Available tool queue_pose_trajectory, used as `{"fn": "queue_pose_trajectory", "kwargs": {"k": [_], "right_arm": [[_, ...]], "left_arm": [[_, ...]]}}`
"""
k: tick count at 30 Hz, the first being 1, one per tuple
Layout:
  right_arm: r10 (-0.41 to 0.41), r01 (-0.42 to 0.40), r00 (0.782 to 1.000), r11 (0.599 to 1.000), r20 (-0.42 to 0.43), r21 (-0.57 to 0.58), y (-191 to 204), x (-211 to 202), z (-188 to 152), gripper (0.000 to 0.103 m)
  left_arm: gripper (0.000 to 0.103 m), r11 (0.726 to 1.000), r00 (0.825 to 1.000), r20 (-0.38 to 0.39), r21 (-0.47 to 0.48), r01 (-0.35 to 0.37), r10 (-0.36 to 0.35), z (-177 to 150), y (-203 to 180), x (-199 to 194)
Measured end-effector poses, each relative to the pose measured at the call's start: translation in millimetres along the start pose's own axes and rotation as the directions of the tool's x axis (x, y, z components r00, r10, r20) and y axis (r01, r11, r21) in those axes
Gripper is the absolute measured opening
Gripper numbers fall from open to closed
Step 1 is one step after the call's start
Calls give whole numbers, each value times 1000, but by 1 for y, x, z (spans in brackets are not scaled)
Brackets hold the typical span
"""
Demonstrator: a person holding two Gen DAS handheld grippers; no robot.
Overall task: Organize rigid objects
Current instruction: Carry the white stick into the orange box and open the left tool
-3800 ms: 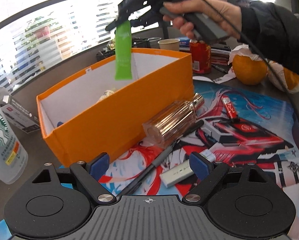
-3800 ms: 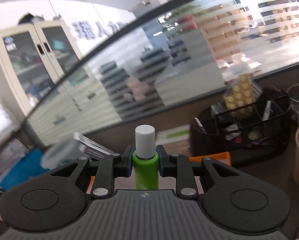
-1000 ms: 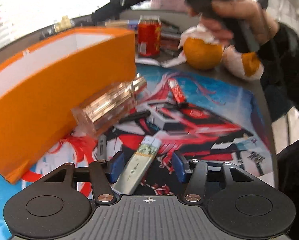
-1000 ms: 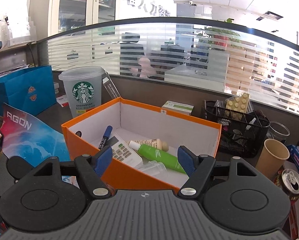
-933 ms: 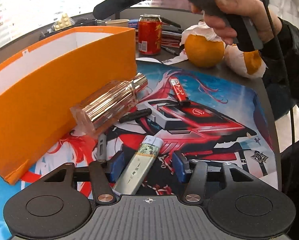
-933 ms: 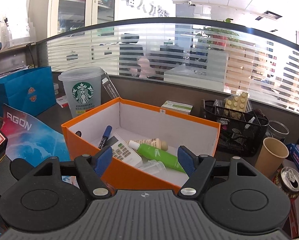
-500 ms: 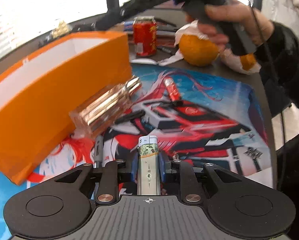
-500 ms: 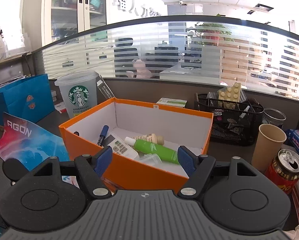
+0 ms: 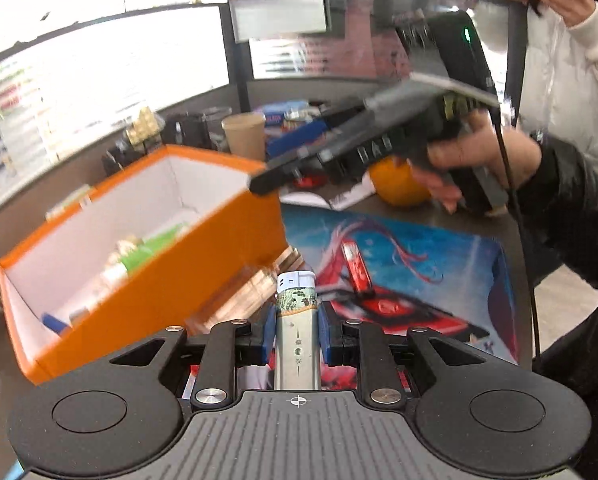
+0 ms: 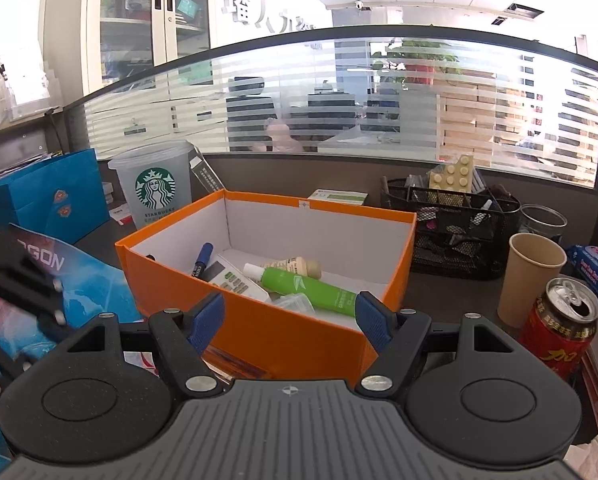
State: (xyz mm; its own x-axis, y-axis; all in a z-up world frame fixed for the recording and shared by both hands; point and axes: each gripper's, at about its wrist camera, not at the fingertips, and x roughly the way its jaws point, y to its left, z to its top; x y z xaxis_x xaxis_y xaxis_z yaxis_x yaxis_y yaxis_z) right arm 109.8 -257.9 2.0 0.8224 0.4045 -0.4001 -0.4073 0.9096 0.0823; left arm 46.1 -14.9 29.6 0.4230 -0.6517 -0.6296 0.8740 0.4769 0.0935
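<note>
My left gripper is shut on a lighter with a white cap and holds it above the printed mat, beside the orange box. The box holds a green tube, a cream bottle, a calculator and a blue pen. My right gripper is open and empty, hovering at the box's near wall; it also shows in the left wrist view. A clear rectangular bottle and a red lighter lie on the mat.
A Starbucks cup and blue bag stand left of the box. A black mesh organizer, paper cup and red can stand to its right. An orange sits behind the mat.
My left gripper closed on the lighter and lifted it off the mat toward the box. My right gripper, having dropped the green tube into the box, stays open and drifted slightly.
</note>
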Motion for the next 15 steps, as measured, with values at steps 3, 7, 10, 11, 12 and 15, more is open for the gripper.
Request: {"fn": "queue_pose_trajectory", "kwargs": {"k": [3, 7, 10, 11, 12, 15], "right_arm": [[8, -8, 1000, 1000, 15, 5, -1, -6, -1, 70], [6, -6, 999, 1000, 44, -2, 3, -12, -3, 70], [-2, 3, 998, 1000, 56, -14, 6, -15, -5, 70], [0, 1, 998, 1000, 61, -15, 7, -17, -5, 70], [2, -1, 998, 1000, 66, -16, 7, -18, -5, 70], [6, -5, 996, 1000, 84, -18, 8, -21, -6, 70]], "left_arm": [[20, 999, 999, 29, 3, -41, 41, 15, 14, -9], [20, 995, 993, 49, -16, -102, 103, 36, 46, -15], [20, 990, 990, 35, -38, -133, 134, 48, 72, -10], [20, 989, 990, 23, -44, -139, 140, 52, 82, -6], [20, 988, 989, 8, -51, -144, 145, 55, 90, 0], [20, 985, 986, -48, -60, -163, 161, 60, 111, 19]]}}
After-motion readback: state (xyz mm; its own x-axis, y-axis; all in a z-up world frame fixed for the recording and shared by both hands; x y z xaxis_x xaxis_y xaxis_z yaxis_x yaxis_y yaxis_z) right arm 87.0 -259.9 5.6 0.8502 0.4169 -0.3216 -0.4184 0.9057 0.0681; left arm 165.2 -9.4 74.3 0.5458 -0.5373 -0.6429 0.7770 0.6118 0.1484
